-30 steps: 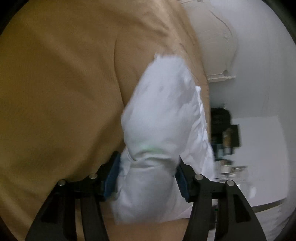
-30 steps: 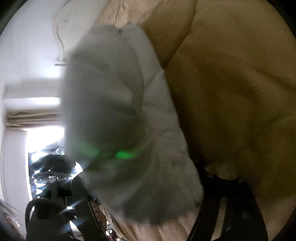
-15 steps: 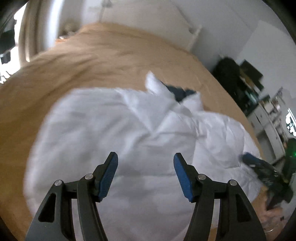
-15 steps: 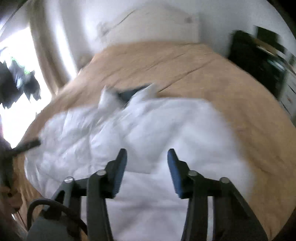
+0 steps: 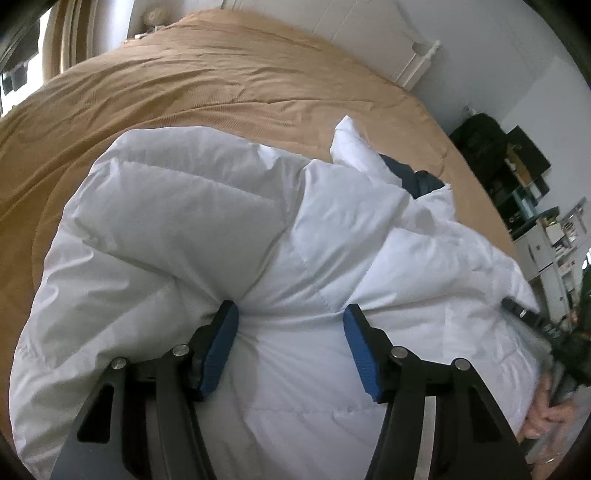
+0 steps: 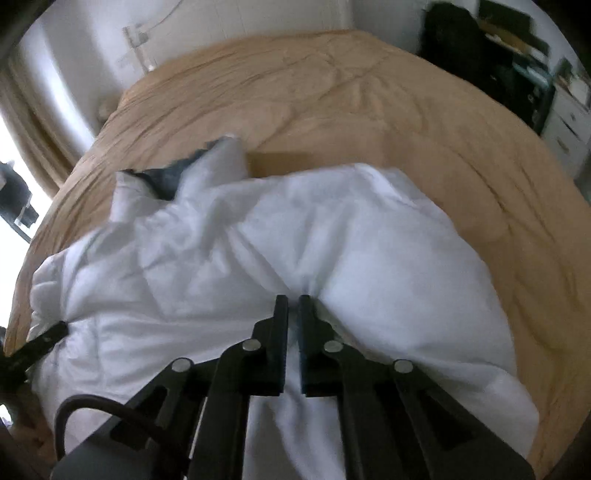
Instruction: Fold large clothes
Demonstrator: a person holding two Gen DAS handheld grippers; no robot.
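Note:
A white puffy jacket [image 5: 332, 229] lies crumpled on the tan bed cover [image 5: 221, 85], its dark blue lining [image 5: 417, 177] showing at the far collar. My left gripper [image 5: 291, 308] points down at the jacket's near part; its blue pads [image 5: 221, 343] are closing and press on a wide bulge of fabric that puckers at both pads. In the right wrist view the jacket [image 6: 332, 229] fills the middle. My right gripper [image 6: 292, 298] is closing, its jaws nearly together with a thin pinch of white fabric between them. The lining [image 6: 166, 177] shows at the upper left.
A hand [image 5: 546, 413] holding the other gripper shows at the right edge. A white headboard [image 5: 369, 33] stands beyond the bed. Dark shelves [image 5: 498, 147] and white drawers [image 6: 565, 122] line the right side. Curtains [image 5: 66, 37] hang at the far left.
A second ago the jacket hung bunched close to both cameras. It then lay spread on the bed under open jaws. Now the right jaws have shut on fabric and the left pads touch a bulge.

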